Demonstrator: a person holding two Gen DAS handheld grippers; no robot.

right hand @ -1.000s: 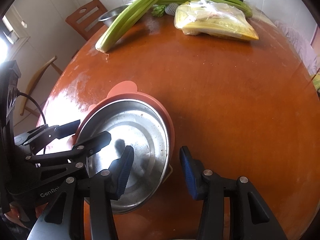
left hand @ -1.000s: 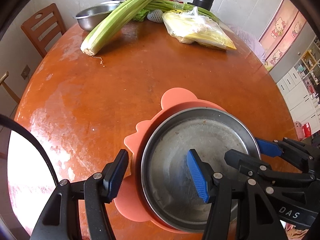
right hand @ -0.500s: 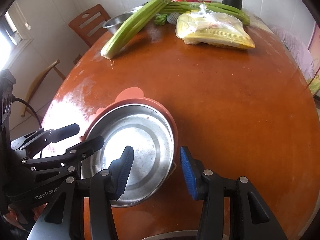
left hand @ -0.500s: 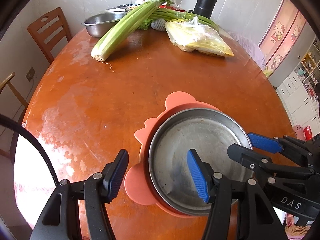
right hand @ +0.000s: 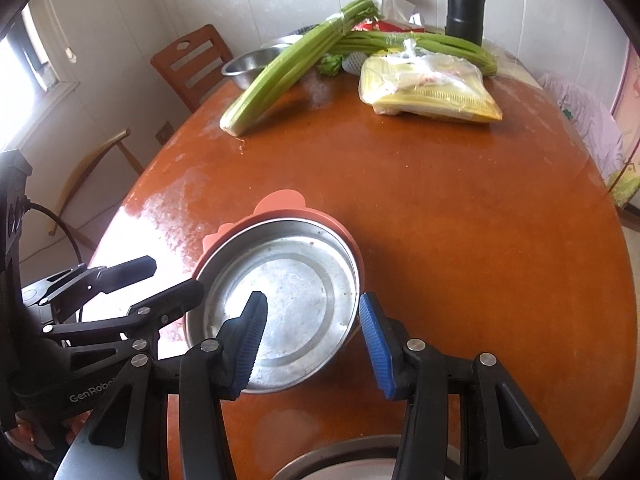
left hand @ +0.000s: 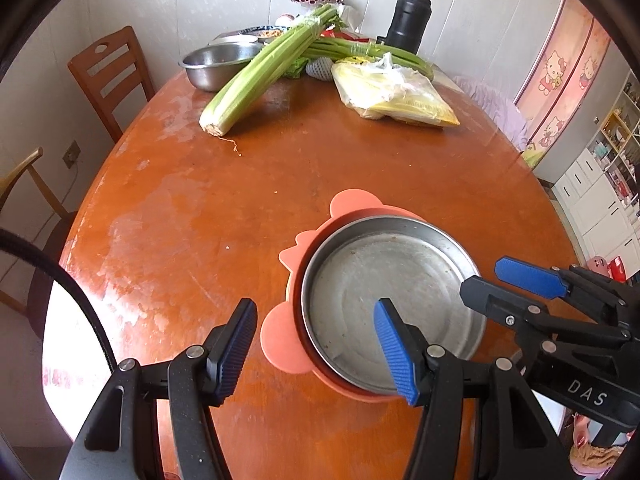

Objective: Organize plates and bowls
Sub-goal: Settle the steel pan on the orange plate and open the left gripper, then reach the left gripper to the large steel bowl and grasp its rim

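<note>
With the round steel plate (left hand: 394, 300) nested in the coral eared silicone bowl (left hand: 352, 206) near the table's (left hand: 180, 220) front edge, both my left tongs (left hand: 316, 350) and right tongs (right hand: 310, 340) hover part-open and empty; next I judge I need another dish.

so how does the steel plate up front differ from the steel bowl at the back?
The steel plate is shallow and flat-bottomed; the steel bowl is deep with steep walls. The plate sits nested in a pink plate; the bowl stands directly on the table. Celery leans against the bowl; nothing rests on the plate. Both are round, bare metal and upright.
</note>
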